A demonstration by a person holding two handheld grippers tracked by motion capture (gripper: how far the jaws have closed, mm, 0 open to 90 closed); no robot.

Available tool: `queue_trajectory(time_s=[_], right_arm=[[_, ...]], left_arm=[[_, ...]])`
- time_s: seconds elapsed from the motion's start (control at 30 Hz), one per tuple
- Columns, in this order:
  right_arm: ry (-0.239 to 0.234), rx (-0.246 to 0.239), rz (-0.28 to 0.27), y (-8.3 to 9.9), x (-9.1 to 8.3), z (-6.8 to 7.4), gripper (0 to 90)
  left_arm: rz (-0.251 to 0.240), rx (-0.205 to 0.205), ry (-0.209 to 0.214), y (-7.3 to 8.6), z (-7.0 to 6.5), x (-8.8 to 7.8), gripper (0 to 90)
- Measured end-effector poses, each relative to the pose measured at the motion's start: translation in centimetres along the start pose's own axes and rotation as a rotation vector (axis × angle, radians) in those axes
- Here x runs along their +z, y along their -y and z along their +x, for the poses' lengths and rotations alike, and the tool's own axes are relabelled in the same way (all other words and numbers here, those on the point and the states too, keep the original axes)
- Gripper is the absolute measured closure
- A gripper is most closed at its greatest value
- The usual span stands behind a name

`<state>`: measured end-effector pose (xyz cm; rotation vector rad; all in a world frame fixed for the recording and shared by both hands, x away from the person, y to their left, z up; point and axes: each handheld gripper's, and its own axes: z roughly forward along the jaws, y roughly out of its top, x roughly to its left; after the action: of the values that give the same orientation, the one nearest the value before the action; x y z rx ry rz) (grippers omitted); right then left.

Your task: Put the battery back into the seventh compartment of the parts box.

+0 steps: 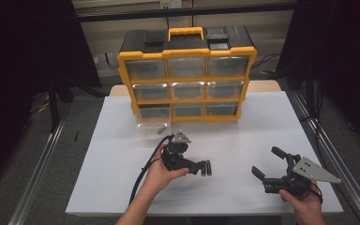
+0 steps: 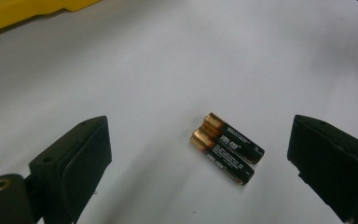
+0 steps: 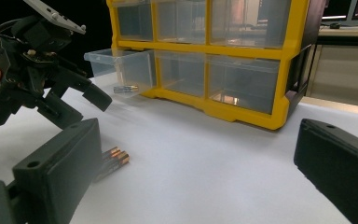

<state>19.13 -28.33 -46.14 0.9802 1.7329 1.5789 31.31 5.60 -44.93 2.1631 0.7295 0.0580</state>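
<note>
The left gripper (image 1: 205, 167) is hovering, jaws wide, over two AA batteries (image 2: 227, 148). At three o'clock, the right gripper (image 1: 267, 163) is gaping wide, holding nothing.

My right jaw hides part of the batteries (image 3: 114, 158). I can't read their labels. The drawer's (image 3: 116, 67) contents are too small to tell.

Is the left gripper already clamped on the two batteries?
No, the left gripper is open, with the batteries lying loose between its jaws.
</note>
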Motion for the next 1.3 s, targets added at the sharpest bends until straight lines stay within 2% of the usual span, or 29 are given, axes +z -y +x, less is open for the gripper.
queue_trajectory(time_s=[0.03,0.07,0.1,0.2,0.27,0.4,0.43,0.47,0.6,0.83,0.93,1.0,1.03,1.13,1.2,1.27,1.3], right_arm=[[0.0,0.0,0.001,0.0,0.0,0.0,0.8],[0.001,0.0,0.001,0.0,0.0,0.0,0.8],[0.001,-0.001,0.001,0.0,0.0,0.0,0.8],[0.0,-0.001,-0.001,0.0,0.0,0.0,0.8],[0.001,0.0,0.0,0.0,0.0,0.0,0.8],[0.0,-0.001,0.0,0.0,0.0,0.0,0.8],[-0.001,-0.002,-0.001,0.0,0.0,0.0,0.8],[-0.008,-0.002,-0.001,0.0,0.0,-0.1,0.8],[-0.001,0.0,-0.001,0.0,0.0,0.0,0.8],[-0.001,-0.002,-0.001,0.0,0.0,0.0,0.8],[-0.001,0.0,0.0,0.0,0.0,0.0,0.8],[-0.002,0.0,0.001,0.0,0.0,0.0,0.8],[-0.001,0.0,0.001,0.0,0.0,0.0,0.8],[-0.001,-0.002,-0.001,0.0,0.0,0.0,0.8],[-0.004,-0.002,-0.001,0.0,0.0,0.0,0.8],[-0.005,-0.002,-0.001,0.0,0.0,0.0,0.8],[-0.004,-0.003,0.002,0.0,0.0,0.0,0.8]], left_arm=[[0.023,0.007,-0.008,0.0,-0.1,0.0,6.7],[0.016,0.006,-0.006,0.1,-0.2,0.3,7.0],[0.03,0.01,-0.01,0.2,-0.2,0.3,8.2],[0.036,0.02,0.01,0.5,-0.5,0.9,12.1],[0.043,0.011,0.014,0.6,-0.6,1.2,13.4],[0.047,0.027,-0.004,0.8,-0.9,1.7,22.5],[0.061,0.038,-0.005,0.8,-1.0,1.7,25.0],[0.045,0.032,-0.004,0.9,-1.1,1.9,27.2],[0.048,0.038,-0.006,1.0,-1.3,2.2,36.8],[0.08,0.055,-0.003,1.1,-1.4,2.3,47.4],[0.066,0.042,0.002,1.2,-1.5,2.4,50.9],[0.08,0.044,0.005,1.2,-1.4,2.4,53.3],[0.096,0.048,-0.008,1.3,-1.4,2.4,54.3],[0.101,0.043,-0.004,1.4,-1.3,2.4,56.5],[0.106,0.035,-0.009,1.3,-1.1,2.2,61.7],[0.127,0.039,-0.037,1.4,-0.9,2.0,65.7],[0.147,0.055,-0.052,1.5,-0.6,1.9,67.1]])
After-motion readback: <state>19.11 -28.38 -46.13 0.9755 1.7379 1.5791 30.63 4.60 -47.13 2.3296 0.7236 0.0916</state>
